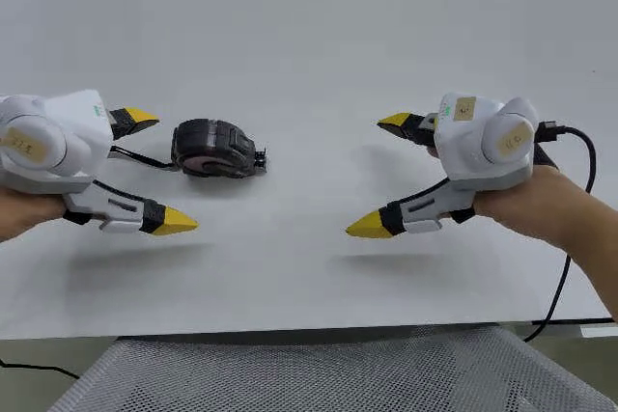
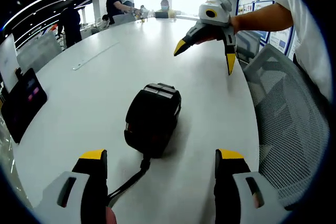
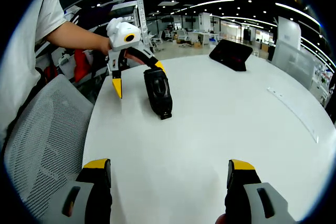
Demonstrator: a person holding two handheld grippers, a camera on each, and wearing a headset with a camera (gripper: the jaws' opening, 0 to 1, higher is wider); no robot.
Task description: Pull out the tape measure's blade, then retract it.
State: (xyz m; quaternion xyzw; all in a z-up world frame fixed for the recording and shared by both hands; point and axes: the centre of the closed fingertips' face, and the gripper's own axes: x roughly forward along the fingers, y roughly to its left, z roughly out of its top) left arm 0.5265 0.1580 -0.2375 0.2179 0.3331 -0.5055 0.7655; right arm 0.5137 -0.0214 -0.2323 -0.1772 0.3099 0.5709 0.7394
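Here, a white table (image 1: 319, 36) carries a black tape measure (image 1: 214, 149) lying on its side toward the left of the work area. The left gripper (image 1: 164, 171) hovers just behind it with jaws spread wide. In the left gripper view the case sits just ahead of the yellow tips, in line with the gap between them, and neither tip touches it. A thin black strap (image 1: 145, 156) trails from the case back toward this gripper's far jaw; whether it touches the jaw cannot be told. The blade's end hook (image 1: 259, 155) sits at the mouth of the case and points toward the right gripper (image 1: 377, 176). That gripper is held well apart from the tape measure, above bare tabletop, its jaws likewise spread wide and holding nothing. A black cable (image 1: 582, 190) runs from its rear over the table edge. The two grippers face each other across the table. A grey mesh chair back (image 1: 319, 373) stands at the near edge.
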